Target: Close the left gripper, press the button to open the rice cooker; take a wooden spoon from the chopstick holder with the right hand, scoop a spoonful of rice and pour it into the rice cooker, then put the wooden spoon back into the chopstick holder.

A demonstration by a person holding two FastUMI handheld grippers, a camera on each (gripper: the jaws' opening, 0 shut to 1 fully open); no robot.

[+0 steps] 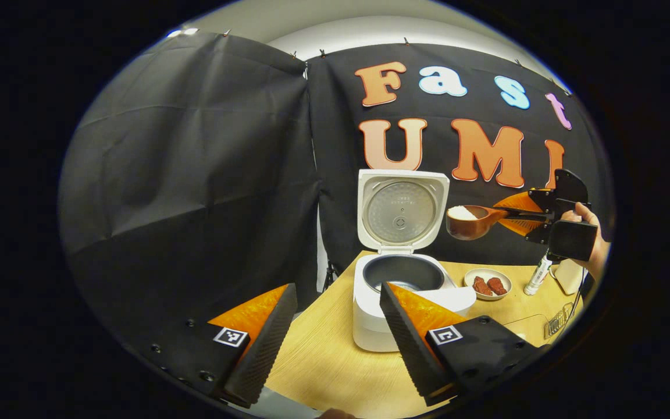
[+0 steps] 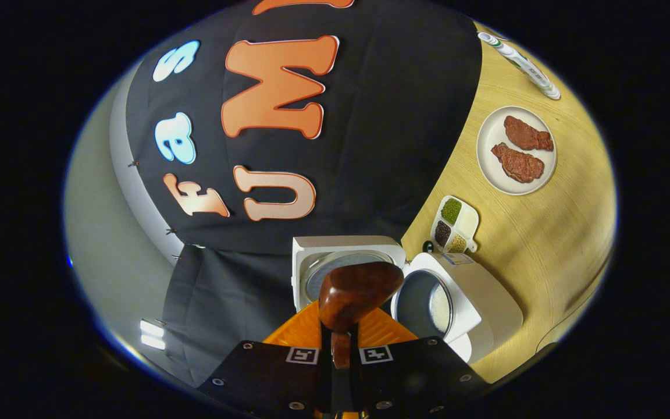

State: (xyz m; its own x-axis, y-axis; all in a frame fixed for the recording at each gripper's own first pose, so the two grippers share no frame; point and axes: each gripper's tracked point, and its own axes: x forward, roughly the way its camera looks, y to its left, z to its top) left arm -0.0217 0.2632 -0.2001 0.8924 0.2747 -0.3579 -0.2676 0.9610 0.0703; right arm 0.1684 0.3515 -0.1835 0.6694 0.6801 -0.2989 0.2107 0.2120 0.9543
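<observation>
White rice cooker [image 1: 405, 297] stands lid-up at the wooden table's [image 1: 335, 366] left edge, behind the left gripper [image 1: 335, 343], fingers spread and empty. Right of its lid, the right gripper [image 1: 515, 214] clamps a wooden spoon [image 1: 469, 222] heaped with rice [image 1: 462, 213].

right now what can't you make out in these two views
- Chopstick holder: none identifiable in either view.
- Rice in the wooden spoon: right gripper view sees the bowl's underside; the rice itself shows in left gripper view.
- Rice cooker button: its front is hidden by the left tongs.
- Bottle label: too small.
</observation>
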